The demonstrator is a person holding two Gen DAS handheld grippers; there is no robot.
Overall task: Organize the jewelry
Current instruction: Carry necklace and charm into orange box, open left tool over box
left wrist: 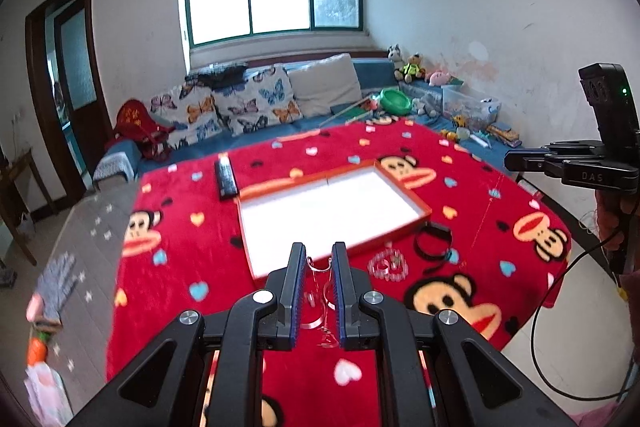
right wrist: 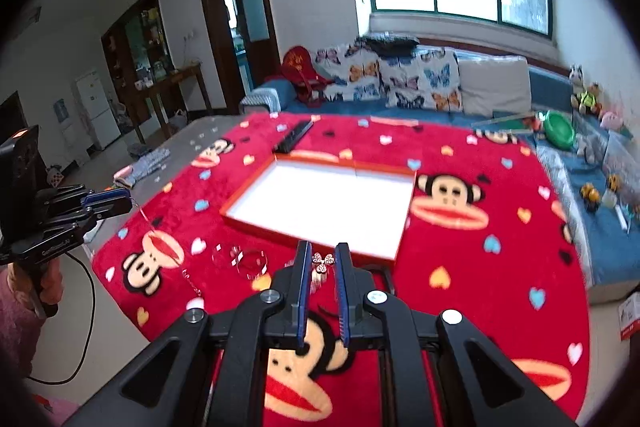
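Heart charm [right wrist: 323, 262] only in right view

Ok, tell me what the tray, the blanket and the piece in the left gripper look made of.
Tray: probably cardboard, with thin orange walls and a matte white lining.
Blanket: plush fleece, with a soft fuzzy nap and printed monkeys and hearts.
Piece in the left gripper: clear, glossy plastic or glass; the red shows through it. Which one, I cannot tell.
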